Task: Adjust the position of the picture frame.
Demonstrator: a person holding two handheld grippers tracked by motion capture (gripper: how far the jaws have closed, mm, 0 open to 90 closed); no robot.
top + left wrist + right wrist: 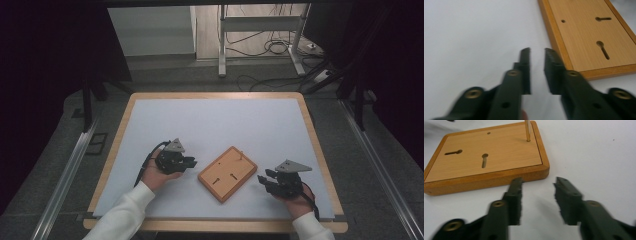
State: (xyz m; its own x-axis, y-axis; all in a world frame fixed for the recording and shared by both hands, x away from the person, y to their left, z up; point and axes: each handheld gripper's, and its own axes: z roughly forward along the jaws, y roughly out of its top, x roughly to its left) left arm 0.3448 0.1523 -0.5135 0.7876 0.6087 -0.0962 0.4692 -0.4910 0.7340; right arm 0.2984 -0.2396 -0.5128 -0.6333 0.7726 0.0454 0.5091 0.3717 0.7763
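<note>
no readable text, label, brand, number or sign on any surface. wooden board point(227, 173): plain wood, two keyhole slots, no print or marking. white table mat point(215, 125): blank.

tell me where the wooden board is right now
In the high view the wooden board lies flat on the white table, between the left gripper and right gripper.
</note>
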